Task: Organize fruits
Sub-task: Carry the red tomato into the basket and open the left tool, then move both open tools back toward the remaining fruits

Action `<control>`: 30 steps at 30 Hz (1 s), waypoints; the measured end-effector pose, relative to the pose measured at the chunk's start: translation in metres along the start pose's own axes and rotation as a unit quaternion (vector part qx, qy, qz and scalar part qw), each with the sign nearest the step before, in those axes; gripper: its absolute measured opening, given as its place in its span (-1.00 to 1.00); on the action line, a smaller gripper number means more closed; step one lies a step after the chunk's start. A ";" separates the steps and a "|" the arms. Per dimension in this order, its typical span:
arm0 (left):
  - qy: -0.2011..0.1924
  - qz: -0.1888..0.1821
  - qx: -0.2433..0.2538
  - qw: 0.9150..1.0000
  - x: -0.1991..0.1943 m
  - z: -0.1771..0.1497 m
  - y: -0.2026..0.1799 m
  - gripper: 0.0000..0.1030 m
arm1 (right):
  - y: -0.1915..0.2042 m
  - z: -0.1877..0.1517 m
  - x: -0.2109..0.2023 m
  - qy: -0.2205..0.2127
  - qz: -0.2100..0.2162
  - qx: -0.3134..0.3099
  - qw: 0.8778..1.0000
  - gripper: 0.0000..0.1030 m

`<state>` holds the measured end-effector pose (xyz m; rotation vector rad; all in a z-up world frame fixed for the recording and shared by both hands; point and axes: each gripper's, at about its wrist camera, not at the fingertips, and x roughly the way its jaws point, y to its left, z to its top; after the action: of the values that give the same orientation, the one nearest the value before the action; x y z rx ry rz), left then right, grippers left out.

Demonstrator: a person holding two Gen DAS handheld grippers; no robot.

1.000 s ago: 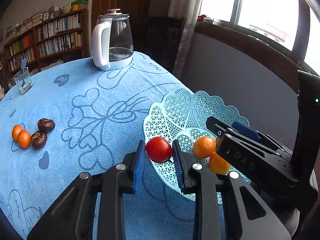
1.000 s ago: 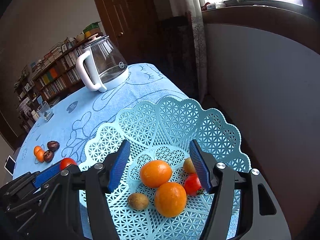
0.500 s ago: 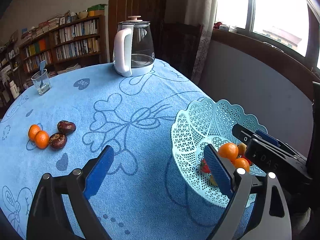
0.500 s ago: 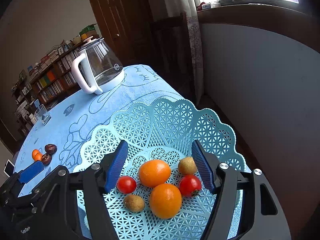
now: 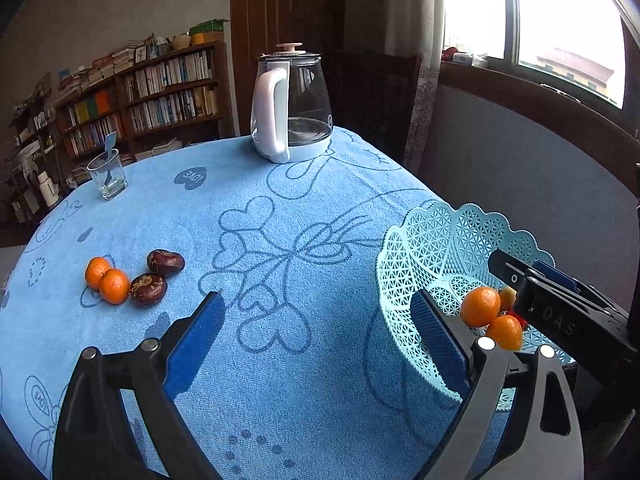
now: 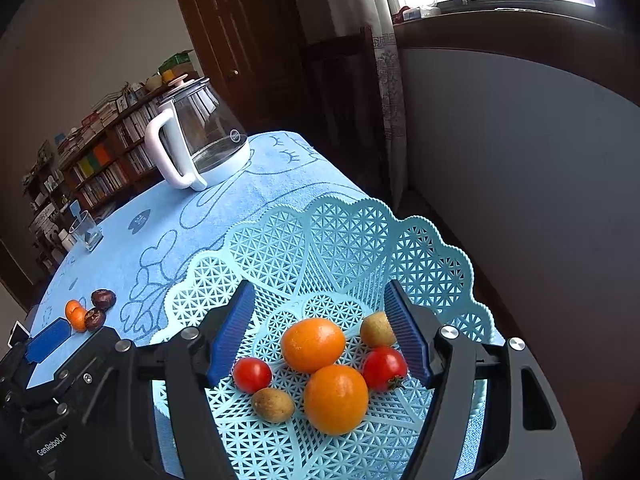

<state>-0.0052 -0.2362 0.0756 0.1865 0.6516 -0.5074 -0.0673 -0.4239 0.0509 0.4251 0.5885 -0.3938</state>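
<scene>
With the left hand-held gripper (image 5: 316, 340) opening wide and empty and the right hand-held gripper (image 6: 320, 336) part-open and empty over the basket (image 6: 436, 248), the far-left mandarins (image 5: 106, 280) on the counter (image 5: 320, 208) look light, soft, best pinched gently across their middles.

Openwork plastic basket (image 6: 352, 240), nubby terry tablecloth (image 5: 280, 360), clear glass kettle (image 5: 294, 100), glossy tomatoes (image 6: 252, 374), matt kiwis (image 6: 273, 404)

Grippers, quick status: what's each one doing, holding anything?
Left gripper: jaws opening wide, nothing between them, only blue tablecloth below.
Right gripper: jaws open, holding nothing, over the fruit in the pale blue lattice plastic basket.
</scene>
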 end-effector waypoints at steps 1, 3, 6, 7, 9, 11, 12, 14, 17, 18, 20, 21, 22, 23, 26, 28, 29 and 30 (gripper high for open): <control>-0.001 0.002 -0.001 1.000 -0.001 0.000 0.001 0.81 | 0.001 0.000 0.000 -0.001 0.001 -0.002 1.000 0.34; -0.001 0.006 -0.004 1.000 -0.002 0.000 0.005 0.81 | 0.003 -0.001 -0.001 -0.002 0.002 -0.005 1.000 0.35; -0.004 0.014 -0.008 1.000 -0.003 -0.001 0.011 0.81 | 0.005 -0.004 -0.002 -0.002 0.003 -0.008 1.000 0.35; -0.004 0.016 -0.009 1.000 -0.004 -0.001 0.014 0.81 | 0.006 -0.004 -0.003 -0.003 0.003 -0.009 1.000 0.35; -0.007 0.022 -0.013 1.000 -0.005 0.000 0.019 0.81 | 0.008 -0.005 -0.005 -0.006 0.005 -0.012 1.000 0.35; -0.008 0.026 -0.017 0.999 -0.006 0.000 0.024 0.81 | 0.012 -0.005 -0.008 -0.011 0.008 -0.016 1.000 0.35; -0.008 0.029 -0.018 0.999 -0.006 0.000 0.026 0.82 | 0.014 -0.006 -0.009 -0.013 0.009 -0.019 1.000 0.35; -0.011 0.036 -0.020 0.999 -0.008 0.000 0.031 0.90 | 0.018 -0.007 -0.011 -0.018 0.008 -0.027 0.999 0.36; -0.018 0.048 -0.019 0.998 -0.011 0.000 0.037 0.90 | 0.023 -0.008 -0.011 -0.020 0.008 -0.033 0.999 0.50; -0.019 0.052 -0.019 0.998 -0.012 0.000 0.039 0.90 | 0.025 -0.009 -0.012 -0.021 0.008 -0.035 0.999 0.50; -0.020 0.057 -0.022 0.998 -0.013 -0.001 0.044 0.90 | 0.029 -0.009 -0.013 -0.021 0.010 -0.038 0.999 0.50; -0.020 0.058 -0.024 0.998 -0.013 -0.001 0.047 0.90 | 0.031 -0.009 -0.013 -0.022 0.011 -0.039 0.999 0.50; -0.020 0.059 -0.026 0.998 -0.014 -0.001 0.050 0.90 | 0.033 -0.009 -0.014 -0.023 0.012 -0.040 0.999 0.50; -0.020 0.060 -0.029 0.998 -0.014 -0.001 0.053 0.90 | 0.036 -0.009 -0.014 -0.024 0.014 -0.040 0.999 0.50; -0.021 0.065 -0.033 0.997 -0.015 -0.001 0.061 0.90 | 0.043 -0.009 -0.015 -0.026 0.017 -0.044 0.999 0.55; -0.020 0.069 -0.036 0.997 -0.016 -0.002 0.066 0.90 | 0.048 -0.009 -0.015 -0.027 0.020 -0.048 0.998 0.63; -0.020 0.071 -0.039 0.997 -0.016 -0.002 0.069 0.90 | 0.051 -0.009 -0.015 -0.027 0.021 -0.051 0.998 0.64; -0.020 0.073 -0.041 0.996 -0.017 -0.003 0.072 0.90 | 0.055 -0.009 -0.015 -0.027 0.023 -0.053 0.998 0.65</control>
<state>0.0183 -0.1668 0.0844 0.1453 0.6141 -0.3423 -0.0572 -0.3700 0.0676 0.3257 0.5437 -0.3274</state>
